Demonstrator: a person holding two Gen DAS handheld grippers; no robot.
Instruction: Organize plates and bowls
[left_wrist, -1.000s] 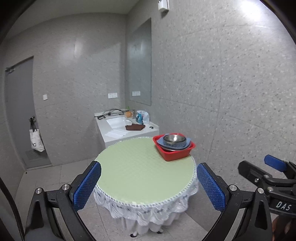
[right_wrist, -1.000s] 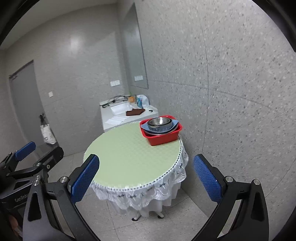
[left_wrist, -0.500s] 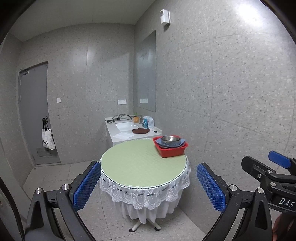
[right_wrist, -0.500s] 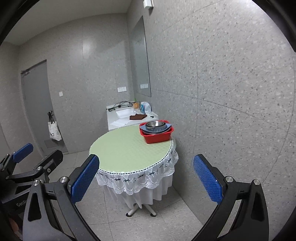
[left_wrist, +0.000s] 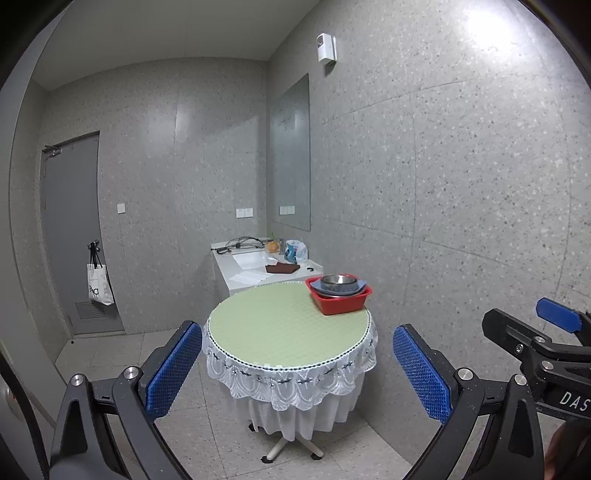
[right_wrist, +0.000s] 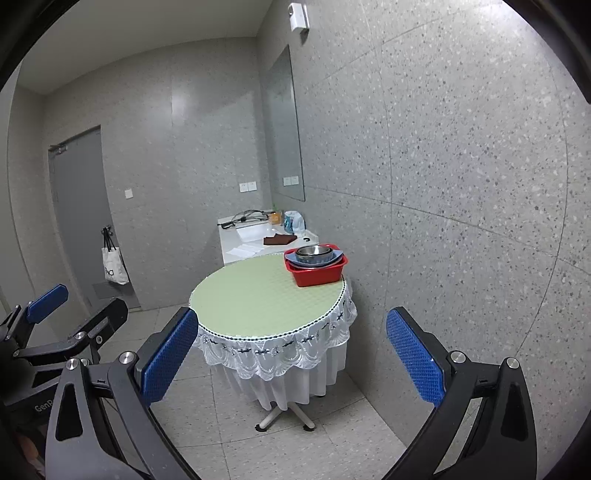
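A red basin (left_wrist: 341, 303) (right_wrist: 317, 275) stands at the far right of a round green-topped table (left_wrist: 280, 325) (right_wrist: 258, 295). In the basin lies a blue plate (left_wrist: 360, 286) (right_wrist: 337, 256) with a steel bowl (left_wrist: 338, 283) (right_wrist: 314, 252) on top. My left gripper (left_wrist: 297, 369) is open and empty, well back from the table and above the floor. My right gripper (right_wrist: 291, 360) is also open and empty, equally far back. Each gripper shows at the edge of the other's view.
A white lace cloth (left_wrist: 295, 380) hangs round the table edge. Behind the table stands a white sink counter (left_wrist: 255, 267) with a brown cloth, cables and a bag. A grey door (left_wrist: 70, 236) with a tote bag (left_wrist: 98, 288) is on the left. Speckled walls close the right.
Both grippers have drawn back from the table, which now looks smaller and shows its pedestal foot. More of the floor, ceiling and door is in view. The basin stack has not moved.
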